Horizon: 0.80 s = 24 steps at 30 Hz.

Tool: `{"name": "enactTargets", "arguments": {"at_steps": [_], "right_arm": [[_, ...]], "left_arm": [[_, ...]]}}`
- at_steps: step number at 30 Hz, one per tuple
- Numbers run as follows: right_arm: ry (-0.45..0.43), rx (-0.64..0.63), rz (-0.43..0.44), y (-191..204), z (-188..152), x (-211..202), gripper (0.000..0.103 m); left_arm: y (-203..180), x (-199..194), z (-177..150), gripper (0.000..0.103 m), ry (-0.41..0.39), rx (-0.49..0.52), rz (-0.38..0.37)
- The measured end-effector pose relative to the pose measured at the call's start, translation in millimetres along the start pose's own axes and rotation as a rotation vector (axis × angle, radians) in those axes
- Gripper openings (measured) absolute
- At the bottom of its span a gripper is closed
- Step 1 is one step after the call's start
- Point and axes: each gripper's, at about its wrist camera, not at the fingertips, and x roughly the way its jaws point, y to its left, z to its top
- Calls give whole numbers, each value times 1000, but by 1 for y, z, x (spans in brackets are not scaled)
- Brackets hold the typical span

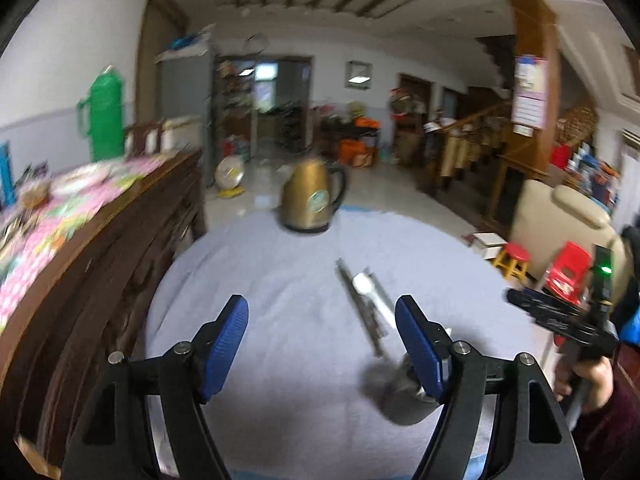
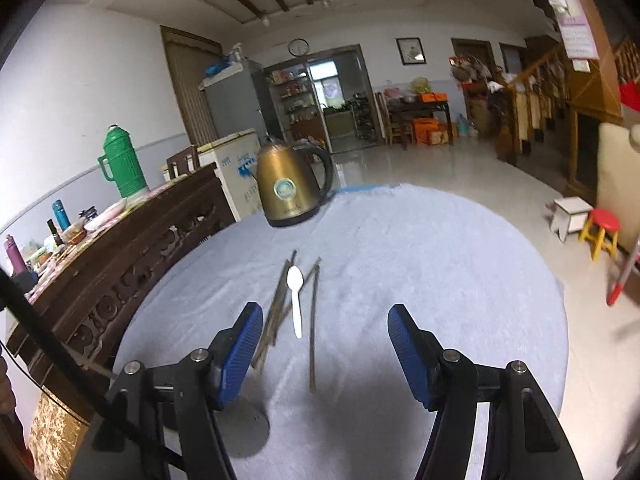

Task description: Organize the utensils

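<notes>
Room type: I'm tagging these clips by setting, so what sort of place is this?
Probably a lived-in family home's main room: a brass electric kettle on the cloth-covered table, a green thermos on a wooden sideboard, a fridge behind.

The right gripper (image 2: 324,344) hovers with blue-padded jaws spread wide (nothing between them) above a white plastic spoon (image 2: 295,298) lying among thin dark chopsticks (image 2: 276,312) on a pale blue cloth-covered table (image 2: 440,264); a brass-coloured metal kettle (image 2: 290,184) stands beyond.

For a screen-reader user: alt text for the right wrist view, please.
An open right gripper hovers over a white spoon and loose chopsticks on a grey-blue cloth, with a brass-coloured kettle behind.
</notes>
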Motion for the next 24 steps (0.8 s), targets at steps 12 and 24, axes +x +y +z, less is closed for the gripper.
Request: {"name": "enactTargets", "arguments": {"at_steps": [12,24], "right_arm": [[-36,-10,-57,-15,1,-30,69],[-93,-31,-33,9,15,-48,69]], "left_arm": [[54,-1,-18,77,62,-169,277],[65,-4,-14,77,43,-101,591]]}}
